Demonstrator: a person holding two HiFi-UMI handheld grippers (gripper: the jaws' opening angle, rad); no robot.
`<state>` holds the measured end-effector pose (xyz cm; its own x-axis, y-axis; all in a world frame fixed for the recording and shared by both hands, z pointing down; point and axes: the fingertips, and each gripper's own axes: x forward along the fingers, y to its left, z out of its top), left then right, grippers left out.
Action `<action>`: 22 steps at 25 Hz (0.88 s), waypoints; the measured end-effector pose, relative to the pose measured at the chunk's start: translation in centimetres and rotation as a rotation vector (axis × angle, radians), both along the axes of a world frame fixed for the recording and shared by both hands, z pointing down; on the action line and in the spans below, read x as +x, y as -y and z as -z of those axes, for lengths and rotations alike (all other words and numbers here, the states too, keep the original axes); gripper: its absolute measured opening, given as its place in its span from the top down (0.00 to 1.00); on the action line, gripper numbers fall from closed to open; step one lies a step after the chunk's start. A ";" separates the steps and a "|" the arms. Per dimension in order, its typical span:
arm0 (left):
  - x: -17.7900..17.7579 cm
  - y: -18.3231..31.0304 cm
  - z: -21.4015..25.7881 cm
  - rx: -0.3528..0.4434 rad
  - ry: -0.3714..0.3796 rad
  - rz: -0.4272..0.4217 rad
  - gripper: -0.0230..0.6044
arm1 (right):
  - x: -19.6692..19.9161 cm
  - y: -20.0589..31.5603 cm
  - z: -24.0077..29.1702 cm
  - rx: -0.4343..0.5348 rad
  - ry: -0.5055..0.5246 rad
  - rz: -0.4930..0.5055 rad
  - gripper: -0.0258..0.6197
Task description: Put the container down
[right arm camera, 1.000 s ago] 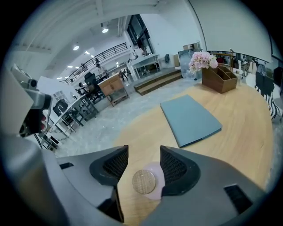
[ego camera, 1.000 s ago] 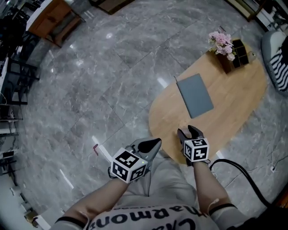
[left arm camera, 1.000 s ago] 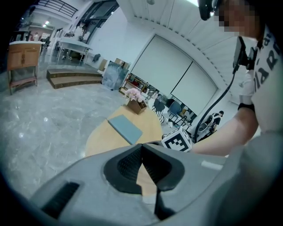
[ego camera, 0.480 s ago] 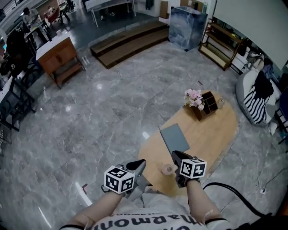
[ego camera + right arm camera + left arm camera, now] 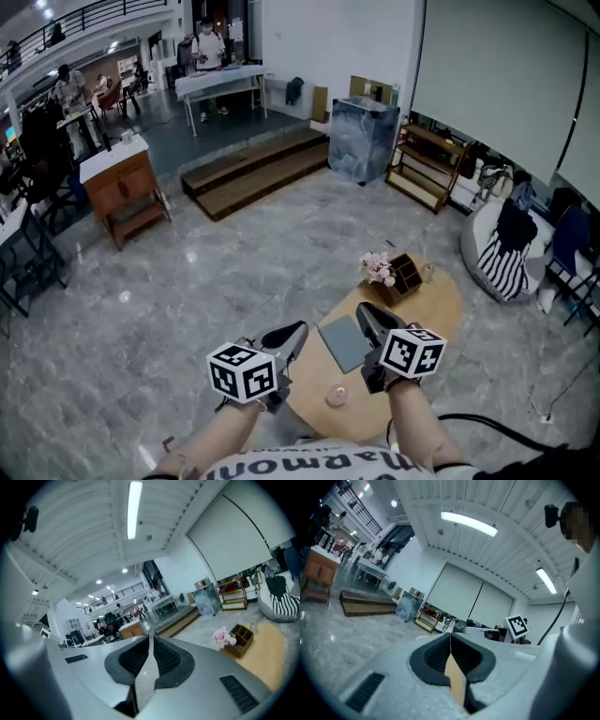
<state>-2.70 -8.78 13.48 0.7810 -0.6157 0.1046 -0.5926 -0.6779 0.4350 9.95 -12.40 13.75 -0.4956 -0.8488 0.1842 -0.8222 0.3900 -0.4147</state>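
Note:
A small beige round container [image 5: 336, 396] stands on the oval wooden table [image 5: 427, 314], near its front edge, with no gripper touching it. My right gripper [image 5: 361, 311] is held above the table just right of the container; its jaws are closing and meet at the tips with nothing between them [image 5: 150, 637]. My left gripper [image 5: 298, 328] hangs over the table's left edge, left of the container. Its jaws [image 5: 450, 637] are shut and empty. Both grippers point out towards the room.
A grey flat pad [image 5: 342, 342] lies mid-table. Pink flowers [image 5: 378, 269] and a wooden organiser [image 5: 405, 274] stand at the far end, also in the right gripper view [image 5: 241, 638]. A black cable [image 5: 497, 427] runs beside the table. Grey tiled floor surrounds it.
The head view has tilted up from the table to the whole room. My right gripper's jaws, open a second ago, have closed. The container came into view standing on the table.

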 end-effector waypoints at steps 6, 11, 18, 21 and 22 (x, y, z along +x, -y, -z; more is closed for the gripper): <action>-2.0 -2.5 9.0 0.228 -0.086 0.000 0.94 | -1.1 -4.1 10.7 0.238 -0.099 -0.043 0.90; -2.1 -6.1 13.2 0.345 -0.139 -0.019 0.94 | -0.9 -8.7 14.8 0.351 -0.200 -0.075 0.91; -3.6 -10.9 13.7 0.368 -0.136 -0.044 0.94 | -0.8 -14.2 13.6 0.307 -0.189 -0.150 0.92; -4.8 -13.4 12.7 0.356 -0.125 -0.047 0.94 | -1.3 -16.7 13.0 0.302 -0.192 -0.171 0.93; -5.3 -14.2 12.4 0.352 -0.125 -0.046 0.94 | -1.6 -17.5 12.8 0.300 -0.195 -0.175 0.93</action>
<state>-7.96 5.38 1.11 0.8020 -0.5612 -0.2046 -0.5154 -0.8233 0.2378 8.37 5.06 0.95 -0.3191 -0.9477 -0.0083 -0.9389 0.3173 -0.1332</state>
